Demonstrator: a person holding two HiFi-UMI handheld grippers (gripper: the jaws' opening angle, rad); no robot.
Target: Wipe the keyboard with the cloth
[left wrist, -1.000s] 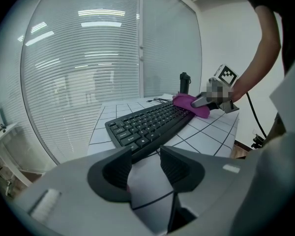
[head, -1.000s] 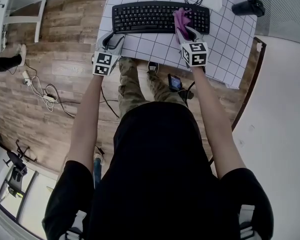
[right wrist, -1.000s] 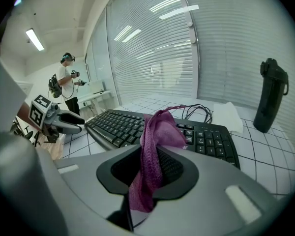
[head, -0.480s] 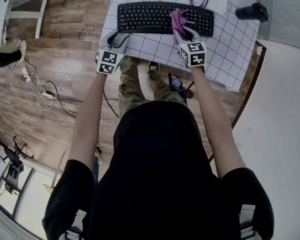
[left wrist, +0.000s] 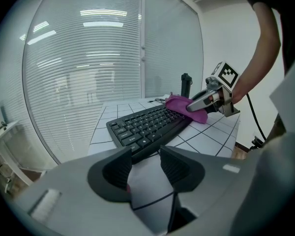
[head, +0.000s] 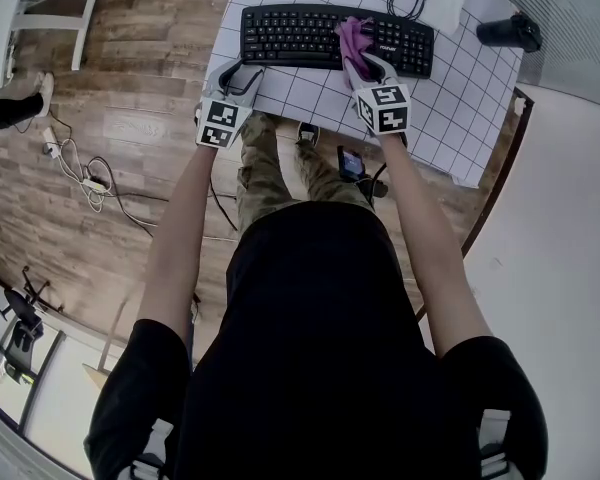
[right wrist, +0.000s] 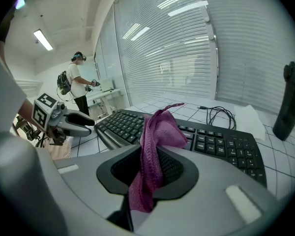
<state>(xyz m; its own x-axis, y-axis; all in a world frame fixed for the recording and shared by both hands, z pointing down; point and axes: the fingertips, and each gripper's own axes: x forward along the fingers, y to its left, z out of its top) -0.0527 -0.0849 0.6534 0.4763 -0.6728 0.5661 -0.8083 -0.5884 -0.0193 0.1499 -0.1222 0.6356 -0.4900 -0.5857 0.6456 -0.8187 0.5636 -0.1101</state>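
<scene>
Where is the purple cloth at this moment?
In the head view the cloth is clamped in the right tongs and rests on the keyboard, just right of its middle.

Purple cloth (head: 352,37) on black keyboard (head: 290,34)

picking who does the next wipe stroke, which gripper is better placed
Right. The right gripper is shut on the purple cloth, which lies on the black keyboard keys. The left gripper is open and empty, at the keyboard's near-left corner.
</scene>
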